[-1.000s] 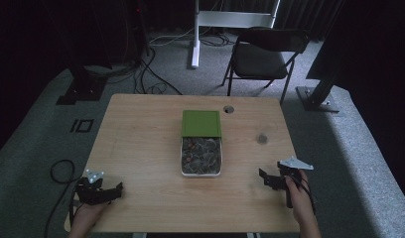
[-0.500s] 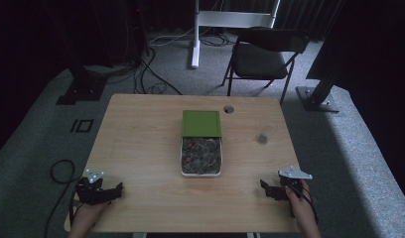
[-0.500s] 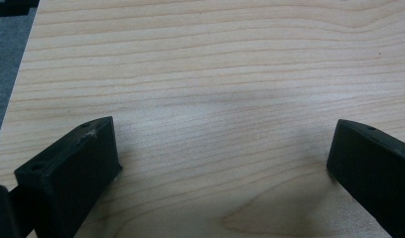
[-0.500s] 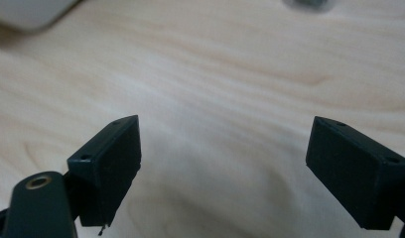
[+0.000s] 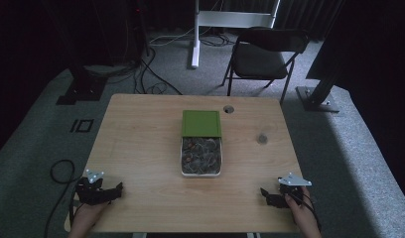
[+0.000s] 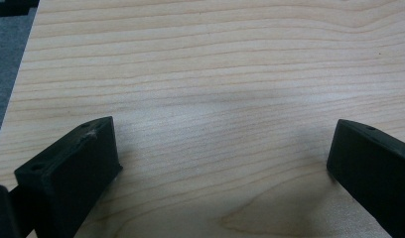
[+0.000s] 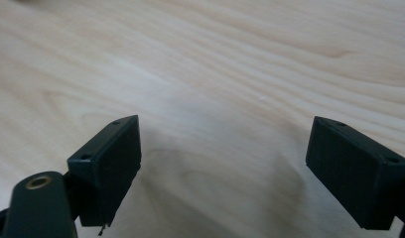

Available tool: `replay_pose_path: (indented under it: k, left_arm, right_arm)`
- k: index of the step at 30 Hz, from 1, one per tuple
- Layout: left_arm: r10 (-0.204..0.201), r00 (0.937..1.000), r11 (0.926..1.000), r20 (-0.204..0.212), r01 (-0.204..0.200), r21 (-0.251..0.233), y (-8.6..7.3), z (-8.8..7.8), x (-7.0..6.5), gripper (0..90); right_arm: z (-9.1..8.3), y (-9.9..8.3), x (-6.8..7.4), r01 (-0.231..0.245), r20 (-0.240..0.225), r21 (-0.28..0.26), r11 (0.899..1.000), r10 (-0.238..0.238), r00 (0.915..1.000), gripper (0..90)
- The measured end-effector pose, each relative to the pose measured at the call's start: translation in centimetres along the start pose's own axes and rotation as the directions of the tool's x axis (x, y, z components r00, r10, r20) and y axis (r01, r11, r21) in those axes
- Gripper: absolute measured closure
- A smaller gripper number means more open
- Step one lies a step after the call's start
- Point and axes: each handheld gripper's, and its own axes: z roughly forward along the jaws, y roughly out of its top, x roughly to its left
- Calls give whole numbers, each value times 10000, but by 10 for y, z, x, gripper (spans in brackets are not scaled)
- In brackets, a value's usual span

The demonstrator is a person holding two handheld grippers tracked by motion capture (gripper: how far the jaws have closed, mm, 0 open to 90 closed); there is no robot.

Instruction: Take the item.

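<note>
Container (image 5: 201,156) is found at the middle of the table (image 5: 141,139), roughly midway between the left and right edges. It is a white rectangular tray with a green lid (image 5: 201,123). Its long axis is seen to run from the near edge toward the far edge, nearly square to those edges. The lid is slid toward the far end and covers that part; the near part is left open, and dark mixed contents are exposed there, too small to be identified. A small round hole (image 5: 228,109) is noted in the table just beyond the far right corner of the lid, and a dark round mark (image 5: 262,139) is noted to the right of the container.

The left gripper (image 5: 107,192) is held low at the near left corner, pointed along the near edge toward the right. The right gripper (image 5: 268,195) is held at the near right corner, pointed toward the left. Both are well apart from the container. In the left gripper view (image 6: 223,163) and the right gripper view (image 7: 223,163), the jaws are spread wide, with nothing but bare wood between them.
</note>
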Motion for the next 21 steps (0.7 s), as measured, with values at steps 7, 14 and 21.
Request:
replay_pose_path:
  k: [7, 14, 21]
  left_arm:
    - [0, 10000, 10000, -1, 0, -1, 0, 0, 0, 2]
    - [2, 10000, 10000, 1, -2, -4, 0, 0, 0, 2]
    - [2, 10000, 10000, -2, -2, 0, 0, 0, 0, 2]
  right_arm:
    - [3, -3, 2, 134, -137, 146, 9998, -132, 9998, 139]
    - [4, -3, 0, 11, -236, 201, 9998, -7, 9997, 136]
    - [4, -3, 0, 19, -244, 206, 9998, -14, 9997, 132]
